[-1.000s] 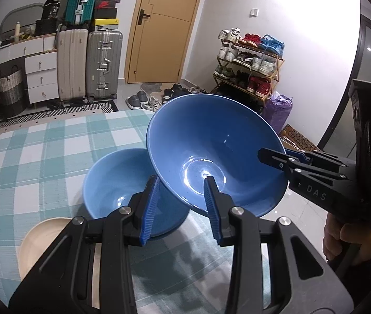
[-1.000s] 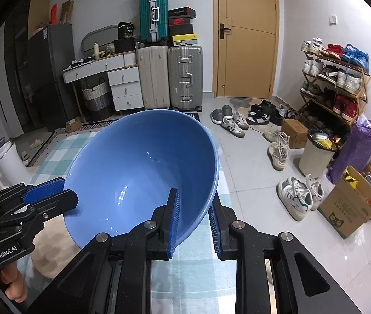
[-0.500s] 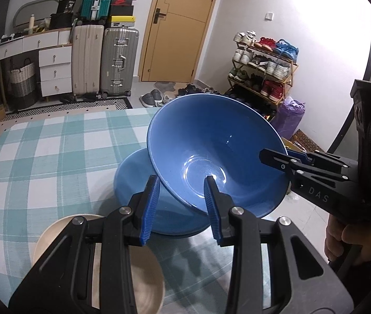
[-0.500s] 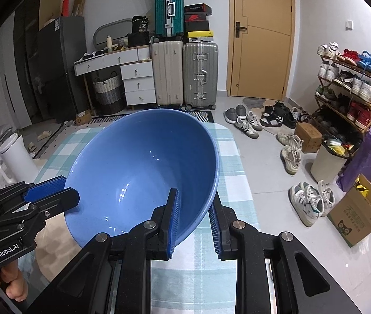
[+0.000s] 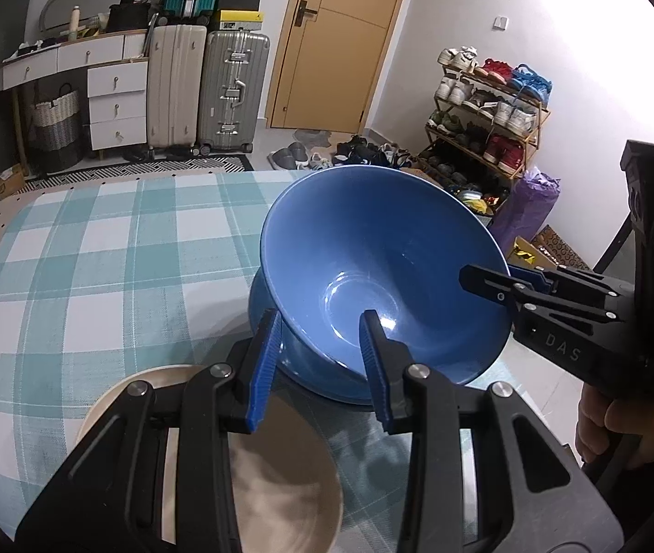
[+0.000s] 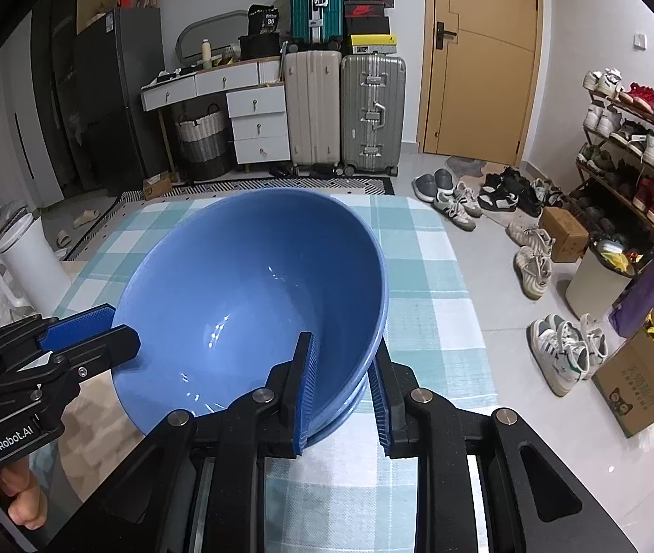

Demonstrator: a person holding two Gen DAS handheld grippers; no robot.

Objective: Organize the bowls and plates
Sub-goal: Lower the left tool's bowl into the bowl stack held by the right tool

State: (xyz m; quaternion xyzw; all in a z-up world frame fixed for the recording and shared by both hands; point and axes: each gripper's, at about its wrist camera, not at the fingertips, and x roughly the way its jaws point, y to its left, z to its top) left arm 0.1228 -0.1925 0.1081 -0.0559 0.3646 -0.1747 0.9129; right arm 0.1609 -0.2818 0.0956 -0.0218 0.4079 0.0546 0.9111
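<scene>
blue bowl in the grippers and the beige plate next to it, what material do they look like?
Blue bowl: likely glazed ceramic, though glossy melamine can't be ruled out; sharp specular glints in its well, smooth uniform color. Beige plate: matte, no highlights, faint mottling; possibly unglazed stoneware, wheat-fiber plastic or wood. Can't tell which.

Blue bowl [image 5: 386, 276] clamped between both jaws: glossy, smooth glazed ceramic. Gripper pads [image 6: 304, 387]: ribbed blue plastic on matt black bodies. Below the jaws, checked tablecloth [image 5: 96, 276]: matt woven cloth.
</scene>
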